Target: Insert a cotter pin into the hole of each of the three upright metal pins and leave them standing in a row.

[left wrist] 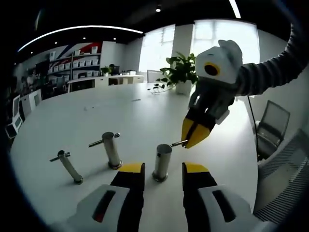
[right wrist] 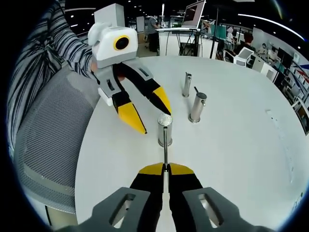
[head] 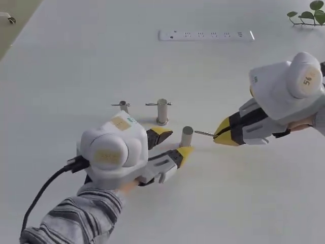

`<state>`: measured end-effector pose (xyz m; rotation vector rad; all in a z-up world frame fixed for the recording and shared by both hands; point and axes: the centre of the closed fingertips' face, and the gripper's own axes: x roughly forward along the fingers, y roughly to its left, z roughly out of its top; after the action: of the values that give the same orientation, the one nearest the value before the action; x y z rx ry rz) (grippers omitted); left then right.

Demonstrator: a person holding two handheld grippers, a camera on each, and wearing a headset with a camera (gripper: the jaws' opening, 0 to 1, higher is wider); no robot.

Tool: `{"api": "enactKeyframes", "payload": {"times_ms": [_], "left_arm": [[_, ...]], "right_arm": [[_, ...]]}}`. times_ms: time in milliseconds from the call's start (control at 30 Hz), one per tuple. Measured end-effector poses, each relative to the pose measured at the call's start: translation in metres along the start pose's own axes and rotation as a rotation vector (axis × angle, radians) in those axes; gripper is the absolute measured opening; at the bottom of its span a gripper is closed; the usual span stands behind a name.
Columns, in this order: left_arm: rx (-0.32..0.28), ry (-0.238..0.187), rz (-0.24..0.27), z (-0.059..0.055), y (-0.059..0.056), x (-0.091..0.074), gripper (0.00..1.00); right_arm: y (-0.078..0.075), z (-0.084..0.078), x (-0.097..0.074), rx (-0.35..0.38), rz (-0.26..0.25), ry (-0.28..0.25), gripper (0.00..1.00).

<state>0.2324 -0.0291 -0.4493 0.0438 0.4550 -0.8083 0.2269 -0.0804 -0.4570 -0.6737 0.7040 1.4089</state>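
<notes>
- Head view: the left tool (head: 173, 141), open, flanks the third pin (head: 187, 136), which stands on the surface (head: 101, 61) at 4 o'clock of the fitted pins (head: 162, 112). The right tool (head: 223, 133), at its 3 o'clock, pinches the cotter pin (head: 204, 133).
- Left gripper view: the jaws seem clear of the pin, so a misaimed push could topple it.
- Right gripper view: sighting along the cotter pin gives the alignment, but the hole is not discernible.

Only readable mark, head view: looks like "54" on the round cap (head: 308, 80) of my right gripper (head: 218, 136). The sticker (head: 121, 123) on my left gripper (head: 177, 141) is too blurred to read.
</notes>
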Motion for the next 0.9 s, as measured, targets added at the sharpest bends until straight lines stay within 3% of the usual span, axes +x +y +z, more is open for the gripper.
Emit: {"api": "enactKeyframes", "payload": {"times_ms": [533,900], "left_arm": [[0.025,0.059,0.022,-0.009,-0.001,0.022,0.17],[0.033,0.080,0.039,-0.013,0.003,0.026,0.10]], "right_arm": [[-0.002,0.000,0.004,-0.012,0.013,0.006,0.00],[-0.001,0.006,0.004,-0.046,0.015,0.018,0.00]]}}
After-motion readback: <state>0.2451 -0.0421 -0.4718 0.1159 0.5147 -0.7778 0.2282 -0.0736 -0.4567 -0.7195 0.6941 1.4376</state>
